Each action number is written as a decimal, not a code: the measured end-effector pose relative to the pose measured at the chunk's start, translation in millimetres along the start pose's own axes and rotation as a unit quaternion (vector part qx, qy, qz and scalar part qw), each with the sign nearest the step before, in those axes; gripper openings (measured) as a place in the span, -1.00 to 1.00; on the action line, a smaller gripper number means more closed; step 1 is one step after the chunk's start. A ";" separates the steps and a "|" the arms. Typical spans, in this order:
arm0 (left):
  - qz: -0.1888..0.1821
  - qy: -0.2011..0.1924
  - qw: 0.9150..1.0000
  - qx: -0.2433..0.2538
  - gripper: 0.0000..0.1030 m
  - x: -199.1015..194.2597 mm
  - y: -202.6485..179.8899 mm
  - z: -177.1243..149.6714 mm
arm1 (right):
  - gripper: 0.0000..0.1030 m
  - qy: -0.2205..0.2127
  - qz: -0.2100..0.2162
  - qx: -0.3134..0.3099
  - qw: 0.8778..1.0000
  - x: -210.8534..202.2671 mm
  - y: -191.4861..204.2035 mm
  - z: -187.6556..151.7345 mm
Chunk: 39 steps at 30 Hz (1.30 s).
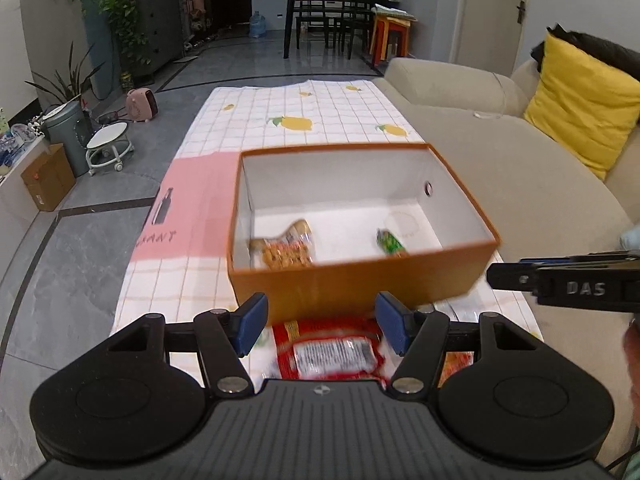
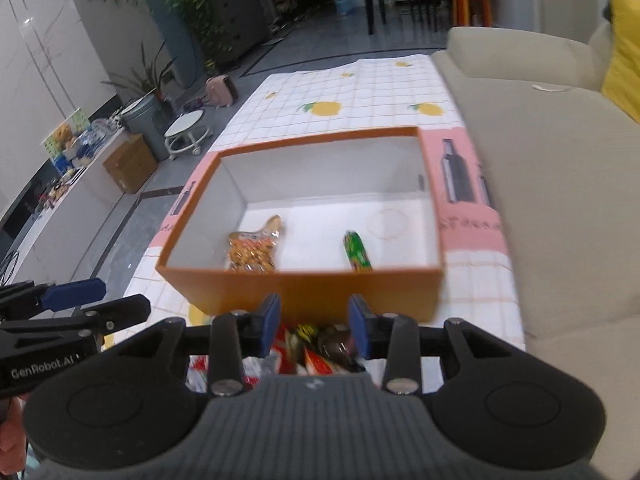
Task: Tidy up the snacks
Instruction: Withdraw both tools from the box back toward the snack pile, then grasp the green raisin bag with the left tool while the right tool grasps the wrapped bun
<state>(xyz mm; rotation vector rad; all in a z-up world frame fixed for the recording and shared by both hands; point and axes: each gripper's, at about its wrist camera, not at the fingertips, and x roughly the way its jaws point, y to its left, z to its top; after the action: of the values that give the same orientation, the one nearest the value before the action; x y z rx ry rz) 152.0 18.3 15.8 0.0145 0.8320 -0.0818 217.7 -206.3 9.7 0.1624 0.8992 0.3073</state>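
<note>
The tabletop [image 1: 248, 128] is covered by a white checked cloth printed with yellow lemons and crossed by a pink band bearing dark bottle drawings. An open orange box [image 1: 360, 284] with a white inside stands on it over the pink band, near the edge beside the beige sofa. On the cloth just in front of the box lie a red snack packet [image 1: 332, 350] with a white label and a small heap of other wrapped snacks [image 2: 316, 354], blurred.
</note>
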 end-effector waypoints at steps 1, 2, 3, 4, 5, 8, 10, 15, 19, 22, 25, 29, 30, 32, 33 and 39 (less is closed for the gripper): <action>-0.002 0.000 1.000 0.001 0.41 -2.2 -2.1 -5.6 | -0.27 -0.001 -0.003 0.003 1.000 -5.9 -2.3 -7.9; -0.004 -0.001 1.000 0.001 0.41 -4.6 -3.7 -11.4 | -0.26 -0.003 -0.007 0.006 1.000 -11.9 -4.6 -16.8; -0.009 0.000 1.000 -0.001 0.41 -6.6 -5.2 -17.9 | -0.26 -0.004 -0.010 0.007 1.000 -16.7 -6.0 -24.4; -0.014 0.000 1.000 -0.002 0.41 -8.4 -7.2 -23.5 | -0.26 -0.005 -0.012 0.007 1.000 -21.4 -6.9 -32.3; -0.020 0.000 1.000 -0.001 0.41 -10.3 -9.6 -29.2 | -0.26 -0.006 -0.014 0.004 1.000 -26.2 -8.1 -41.1; -0.036 -0.007 0.999 0.012 0.45 -17.2 -19.1 -46.6 | -0.20 -0.006 -0.025 -0.004 1.000 -38.4 -9.6 -67.0; -0.040 -0.005 0.999 0.020 0.51 -16.9 -25.4 -56.2 | -0.14 -0.004 -0.036 -0.005 0.999 -45.1 -12.4 -85.0; -0.059 0.000 0.998 0.032 0.61 -11.4 -40.7 -83.0 | 0.00 0.004 -0.063 -0.014 0.998 -52.5 -26.2 -128.9; -0.062 0.014 0.997 0.051 0.61 2.0 -50.0 -101.0 | 0.10 0.020 -0.073 -0.001 0.997 -44.0 -43.8 -145.3; -0.062 0.026 0.996 0.053 0.61 12.5 -54.1 -107.2 | 0.11 0.027 -0.081 0.015 0.996 -35.8 -55.0 -145.8; -0.067 0.026 0.996 0.051 0.61 18.7 -54.5 -110.1 | 0.22 0.022 -0.089 0.000 0.996 -25.7 -57.5 -143.5; -0.072 0.026 0.996 0.051 0.61 31.7 -55.5 -109.5 | 0.22 0.012 -0.104 -0.034 0.994 -9.8 -55.7 -137.7; -0.072 0.028 0.996 0.052 0.61 35.9 -55.7 -109.1 | 0.22 0.010 -0.105 -0.039 0.994 -6.2 -55.9 -136.3; -0.073 0.032 0.995 0.056 0.61 44.2 -56.5 -108.7 | 0.22 0.006 -0.108 -0.052 0.993 0.7 -55.5 -133.2; -0.074 0.034 0.995 0.059 0.61 47.6 -56.9 -108.5 | 0.22 0.004 -0.108 -0.058 0.992 4.1 -55.4 -131.9; -0.082 0.033 0.993 0.073 0.61 64.4 -61.7 -107.7 | 0.21 0.011 -0.107 -0.071 0.992 23.2 -57.9 -129.3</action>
<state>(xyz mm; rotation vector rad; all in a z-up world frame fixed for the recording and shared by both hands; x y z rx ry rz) 110.9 -42.7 -103.1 0.0874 0.8904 -0.2985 140.4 -252.0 -102.4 -0.0690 0.9045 0.1732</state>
